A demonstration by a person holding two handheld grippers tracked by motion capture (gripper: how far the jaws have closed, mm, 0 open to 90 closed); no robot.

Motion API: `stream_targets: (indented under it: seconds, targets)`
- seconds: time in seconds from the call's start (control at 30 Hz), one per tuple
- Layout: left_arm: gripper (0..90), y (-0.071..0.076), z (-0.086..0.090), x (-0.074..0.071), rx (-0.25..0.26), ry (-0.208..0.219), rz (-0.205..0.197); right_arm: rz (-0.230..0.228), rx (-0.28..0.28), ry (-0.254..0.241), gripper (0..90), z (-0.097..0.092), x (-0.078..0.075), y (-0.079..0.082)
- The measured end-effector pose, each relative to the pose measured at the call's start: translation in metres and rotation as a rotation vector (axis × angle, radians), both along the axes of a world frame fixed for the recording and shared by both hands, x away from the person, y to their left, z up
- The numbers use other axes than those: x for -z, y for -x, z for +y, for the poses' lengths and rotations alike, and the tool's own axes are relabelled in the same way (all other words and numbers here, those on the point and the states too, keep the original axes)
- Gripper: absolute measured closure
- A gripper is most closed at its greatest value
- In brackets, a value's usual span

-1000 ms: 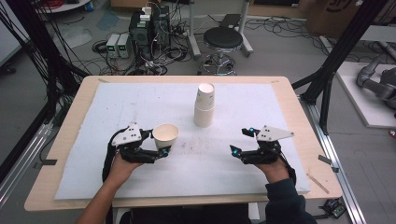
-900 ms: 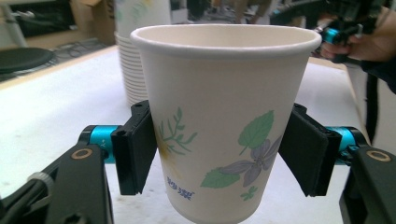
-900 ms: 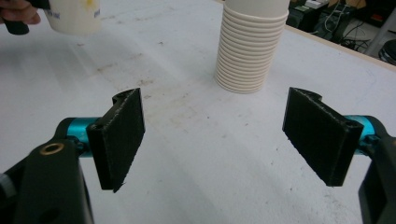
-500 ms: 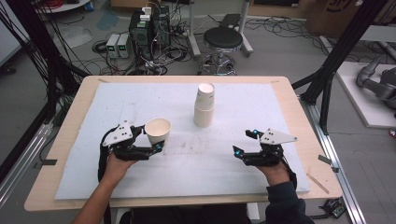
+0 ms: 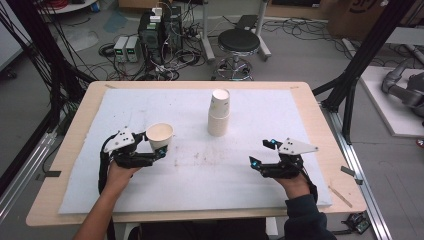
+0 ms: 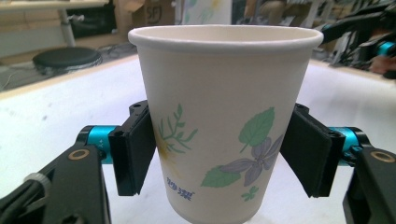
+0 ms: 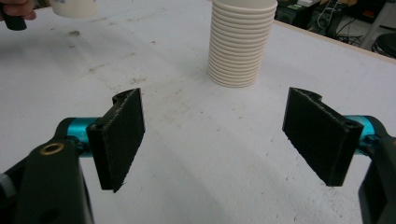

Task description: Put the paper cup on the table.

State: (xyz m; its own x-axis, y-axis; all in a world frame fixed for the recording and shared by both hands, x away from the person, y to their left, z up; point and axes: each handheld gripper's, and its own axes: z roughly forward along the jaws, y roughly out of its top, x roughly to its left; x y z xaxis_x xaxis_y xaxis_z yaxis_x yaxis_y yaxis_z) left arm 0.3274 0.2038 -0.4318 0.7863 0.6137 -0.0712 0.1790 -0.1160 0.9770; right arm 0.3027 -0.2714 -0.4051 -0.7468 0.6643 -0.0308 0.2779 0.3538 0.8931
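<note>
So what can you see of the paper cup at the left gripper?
The paper cup is white with a rolled rim, printed with green leaves and a purple flower. It stands upright and open-topped between the left gripper pads, whose jaws have just been opening, on the white table cover, apart from the cup stack.

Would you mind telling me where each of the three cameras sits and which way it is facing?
High view: above the person's side, looking forward and down on the table; both forearms, left gripper and right gripper show.
Left gripper view: rides the left gripper, looking along its jaws at the flowered paper cup between them.
Right gripper view: rides the right gripper, facing the cup stack past its open jaws.
Shared: the high view shows the cup and stack too.
</note>
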Motion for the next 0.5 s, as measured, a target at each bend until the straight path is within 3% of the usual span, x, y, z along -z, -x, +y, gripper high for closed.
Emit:
stream_targets:
  seconds: [0.1, 0.27, 0.33, 0.4, 0.5]
  targets:
    - [30.6, -0.004, 0.003, 0.004, -0.034, 0.000, 0.026, 0.000, -0.002, 0.004, 21.3, 0.000, 0.001, 0.000]
    - [30.8, -0.011, 0.006, 0.007, -0.108, 0.004, 0.029, 0.006, -0.007, 0.007, 21.3, -0.002, 0.003, 0.001]
    - [30.8, -0.016, 0.009, 0.009, -0.145, -0.016, 0.051, 0.006, -0.006, 0.008, 21.3, -0.002, 0.003, 0.001]
    - [30.8, -0.023, 0.013, 0.013, -0.215, -0.055, 0.089, -0.003, -0.012, 0.003, 21.3, -0.002, 0.002, 0.001]
    - [30.8, -0.027, 0.018, 0.015, -0.250, -0.065, 0.113, -0.001, -0.012, 0.004, 21.3, -0.001, 0.002, 0.001]
